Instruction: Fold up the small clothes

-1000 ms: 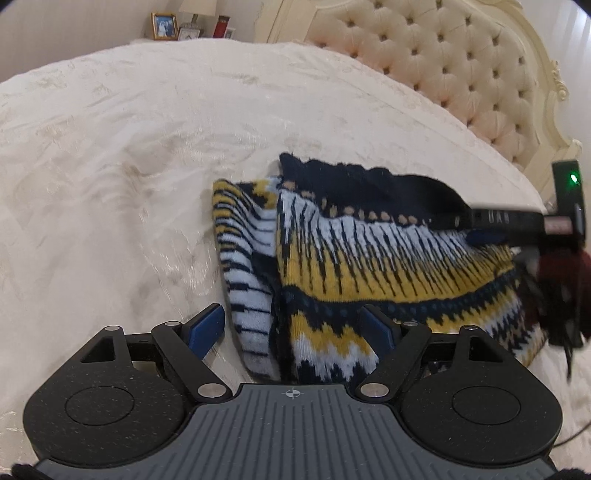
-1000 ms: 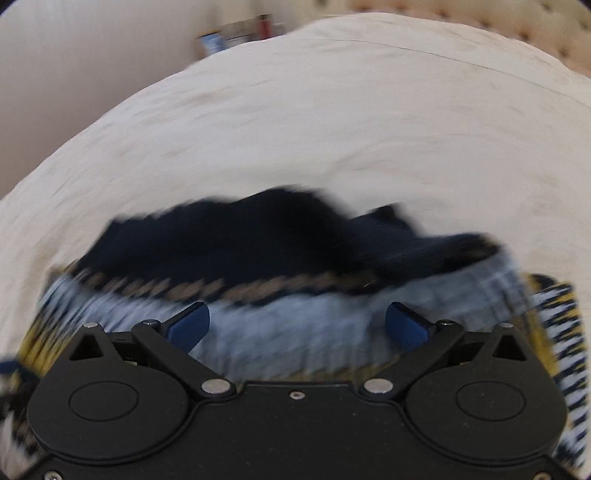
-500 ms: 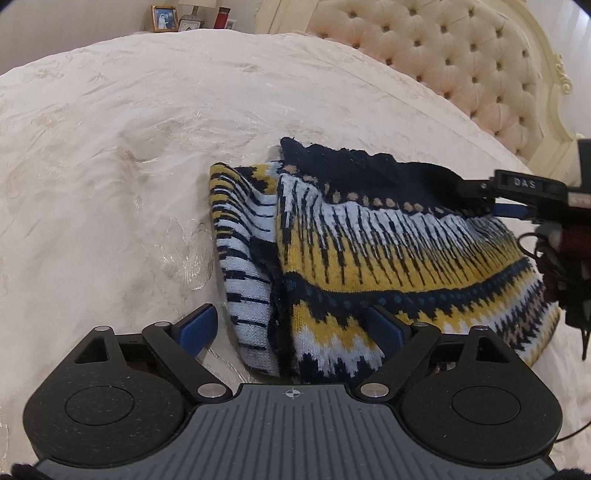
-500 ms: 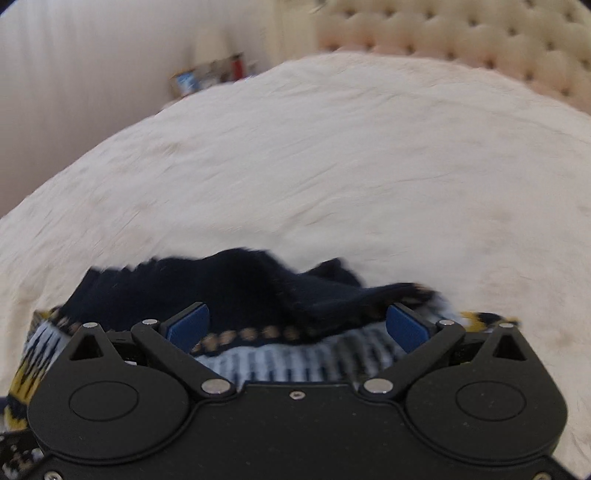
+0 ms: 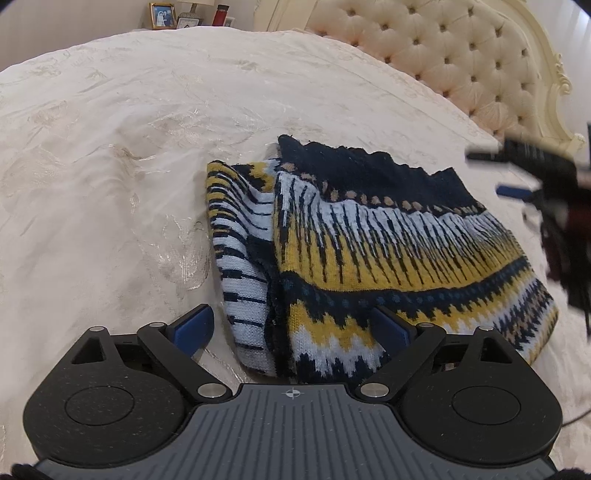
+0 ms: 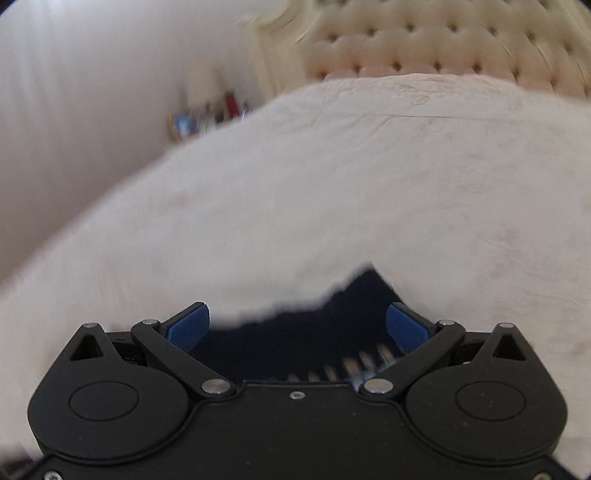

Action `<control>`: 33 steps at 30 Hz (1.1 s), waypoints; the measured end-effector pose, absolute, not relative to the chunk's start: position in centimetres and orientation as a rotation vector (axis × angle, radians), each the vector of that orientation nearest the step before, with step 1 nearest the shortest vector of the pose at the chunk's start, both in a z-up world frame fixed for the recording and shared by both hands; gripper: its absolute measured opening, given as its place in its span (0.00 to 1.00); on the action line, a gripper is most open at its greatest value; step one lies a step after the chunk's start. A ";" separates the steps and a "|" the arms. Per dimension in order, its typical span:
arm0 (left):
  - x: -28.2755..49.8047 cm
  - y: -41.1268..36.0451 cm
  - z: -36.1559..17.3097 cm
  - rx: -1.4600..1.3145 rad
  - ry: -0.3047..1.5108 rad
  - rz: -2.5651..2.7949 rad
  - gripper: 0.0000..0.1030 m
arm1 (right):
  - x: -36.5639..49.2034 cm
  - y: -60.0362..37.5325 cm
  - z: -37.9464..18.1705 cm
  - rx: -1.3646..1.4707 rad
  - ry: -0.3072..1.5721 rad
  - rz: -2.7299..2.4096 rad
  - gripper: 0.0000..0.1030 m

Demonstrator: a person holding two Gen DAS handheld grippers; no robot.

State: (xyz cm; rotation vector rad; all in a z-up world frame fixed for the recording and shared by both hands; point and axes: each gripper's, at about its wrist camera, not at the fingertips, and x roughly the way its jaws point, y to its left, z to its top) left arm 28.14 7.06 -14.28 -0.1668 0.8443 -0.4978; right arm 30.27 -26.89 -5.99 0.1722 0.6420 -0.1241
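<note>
A small knitted sweater [image 5: 369, 243] in navy, yellow and pale blue lies folded on the cream bedspread [image 5: 129, 166]. One sleeve is tucked along its left side. My left gripper [image 5: 291, 328] is open and empty, its blue pads either side of the sweater's near edge. My right gripper [image 6: 297, 325] is open and empty over the sweater's navy edge [image 6: 295, 339]. It also shows blurred at the right of the left wrist view [image 5: 535, 173], clear of the sweater.
A tufted cream headboard [image 5: 461, 62] runs along the far right of the bed. A nightstand with a framed photo [image 5: 161, 15] and small bottles stands behind the bed's far corner. Bare bedspread lies left of and beyond the sweater.
My right gripper has drawn back and up off the sweater, to the right; less of the sweater shows in its view. My left gripper has lifted back slightly. The sweater stays put.
</note>
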 end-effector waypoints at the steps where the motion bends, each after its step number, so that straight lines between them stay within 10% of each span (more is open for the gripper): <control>1: 28.1 7.0 -14.3 -0.166 0.845 -0.496 0.90 | 29.8 -26.3 -6.5 0.123 0.659 -0.125 0.99; 33: 22.2 4.6 -12.1 0.011 0.774 -0.363 0.98 | 18.5 -20.0 -10.4 -0.126 0.721 -0.088 0.99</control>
